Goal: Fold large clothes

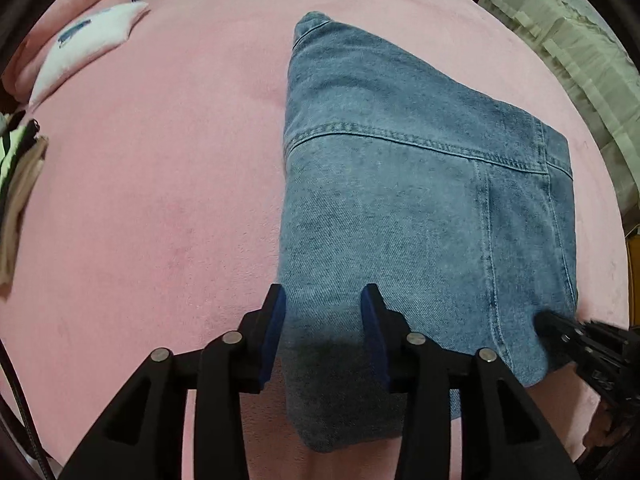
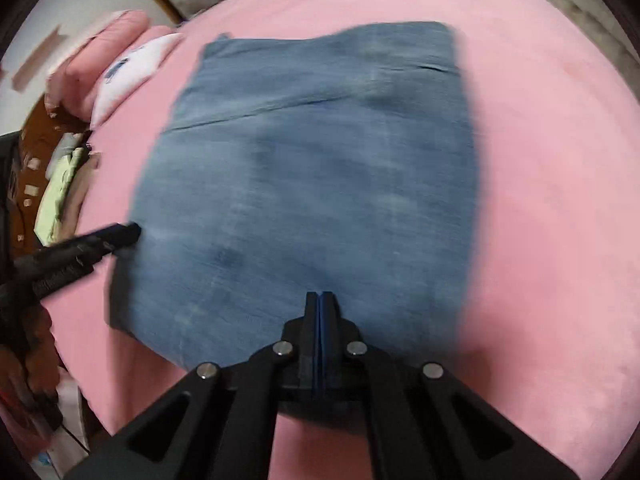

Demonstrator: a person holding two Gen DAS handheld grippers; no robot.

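Denim jeans [image 1: 400,200] lie folded under both tongs: left tongs [image 1: 324,300] apart, right tongs [image 2: 319,300] pressed together.

Faded blue denim jeans [image 1: 400,200], coarse twill with raised stitched seams, on a soft, matt pink fleece blanket [image 1: 160,200]; matt black plastic left gripper [image 1: 323,300].

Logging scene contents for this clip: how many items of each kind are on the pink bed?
Folded denim garment: 1
White printed pillow: 1
Pink folded bedding: 1
Grippers, left gripper open, right gripper shut: 2
Total: 5
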